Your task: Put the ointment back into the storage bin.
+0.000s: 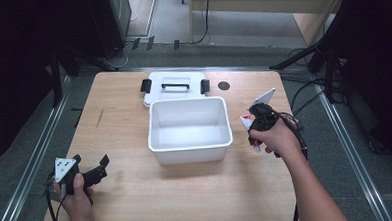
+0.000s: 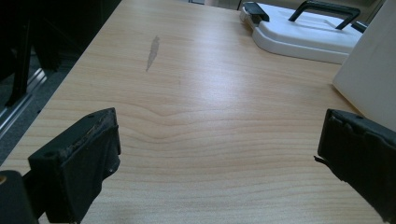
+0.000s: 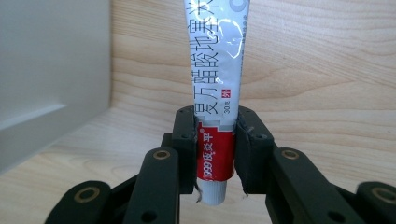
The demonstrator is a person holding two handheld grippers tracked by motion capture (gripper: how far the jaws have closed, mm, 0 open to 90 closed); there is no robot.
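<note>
A white ointment tube (image 3: 215,88) with a red band and a white cap is clamped between the jaws of my right gripper (image 3: 215,140). In the high view that right gripper (image 1: 254,125) hangs just right of the open white bin (image 1: 190,147), and the tube (image 1: 246,121) shows beside the hand. The bin's lid (image 1: 175,86), with a black handle and two black latches, lies flat behind the bin. My left gripper (image 1: 94,170) is open over bare wood near the table's front left corner. Its left gripper view shows the lid (image 2: 303,37) far ahead and the bin wall (image 2: 369,79) at right.
The wooden table (image 1: 119,129) has a dark scratch (image 2: 152,51) on its left side and a round black grommet (image 1: 224,85) near the back. Metal rails run along both sides, and tripod legs stand on the floor at the far right.
</note>
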